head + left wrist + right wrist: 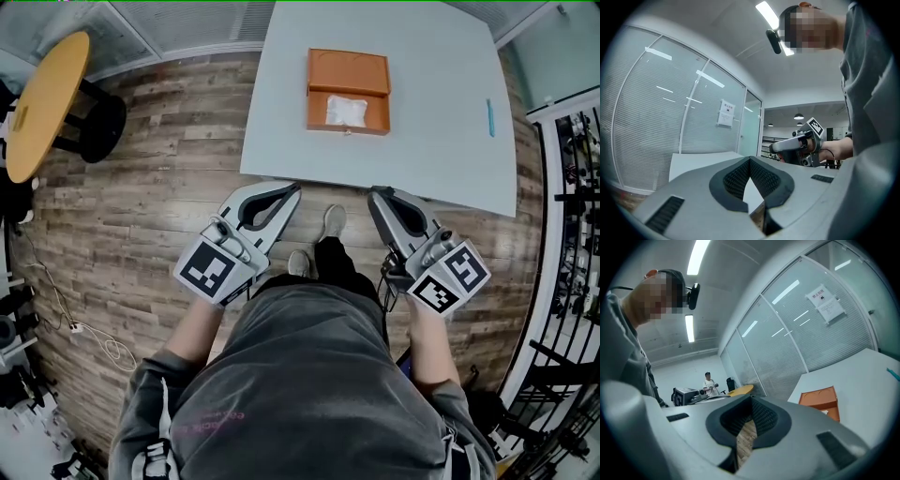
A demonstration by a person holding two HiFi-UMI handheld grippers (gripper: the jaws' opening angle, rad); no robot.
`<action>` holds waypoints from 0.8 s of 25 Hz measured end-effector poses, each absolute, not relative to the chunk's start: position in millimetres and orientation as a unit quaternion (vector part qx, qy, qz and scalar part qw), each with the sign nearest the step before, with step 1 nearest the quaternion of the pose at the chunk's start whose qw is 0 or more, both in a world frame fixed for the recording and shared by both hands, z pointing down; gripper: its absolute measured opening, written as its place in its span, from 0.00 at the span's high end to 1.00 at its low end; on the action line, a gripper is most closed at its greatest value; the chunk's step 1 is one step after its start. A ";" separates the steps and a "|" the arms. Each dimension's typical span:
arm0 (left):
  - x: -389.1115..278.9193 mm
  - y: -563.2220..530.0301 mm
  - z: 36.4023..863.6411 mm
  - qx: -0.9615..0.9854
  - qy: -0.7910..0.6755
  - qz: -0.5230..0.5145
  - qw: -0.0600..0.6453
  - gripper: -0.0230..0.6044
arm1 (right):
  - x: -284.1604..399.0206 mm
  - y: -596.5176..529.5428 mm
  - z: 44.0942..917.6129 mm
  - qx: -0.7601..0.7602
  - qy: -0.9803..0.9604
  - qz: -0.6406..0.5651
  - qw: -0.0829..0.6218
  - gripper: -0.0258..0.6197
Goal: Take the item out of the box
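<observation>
- Two grippers are held low before a person in a grey shirt, above a wooden floor [159, 187].
- The left gripper [291, 191] is clenched, its tips meeting with nothing between them.
- The right gripper [376, 193] is likewise clenched and empty.
- Both point at the near edge of a pale bench [422, 141].
- Farther along the bench sits an open orange box [348, 73], well apart from both grippers.
- A white item [345, 111] lies inside the box.

Head view looks steeply down at the box [348, 75]. Gripper views sit low, level; the right one shares it.
</observation>
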State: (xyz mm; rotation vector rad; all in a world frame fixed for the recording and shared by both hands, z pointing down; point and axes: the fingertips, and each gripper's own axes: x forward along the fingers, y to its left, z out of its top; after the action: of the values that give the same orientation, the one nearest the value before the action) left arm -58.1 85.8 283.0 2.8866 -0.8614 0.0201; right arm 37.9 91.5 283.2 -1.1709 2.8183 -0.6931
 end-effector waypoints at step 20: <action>12.8 -62.9 310.7 0.937 -0.335 0.040 0.091 0.94 | 102.8 -56.4 328.8 -0.316 0.910 -0.268 -0.020 0.95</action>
State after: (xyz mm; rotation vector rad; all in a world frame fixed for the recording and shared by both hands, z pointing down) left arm 12.8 -62.9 310.7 2.7845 -0.9951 0.1201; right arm 102.8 -56.4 328.8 -1.0058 2.8955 -0.8519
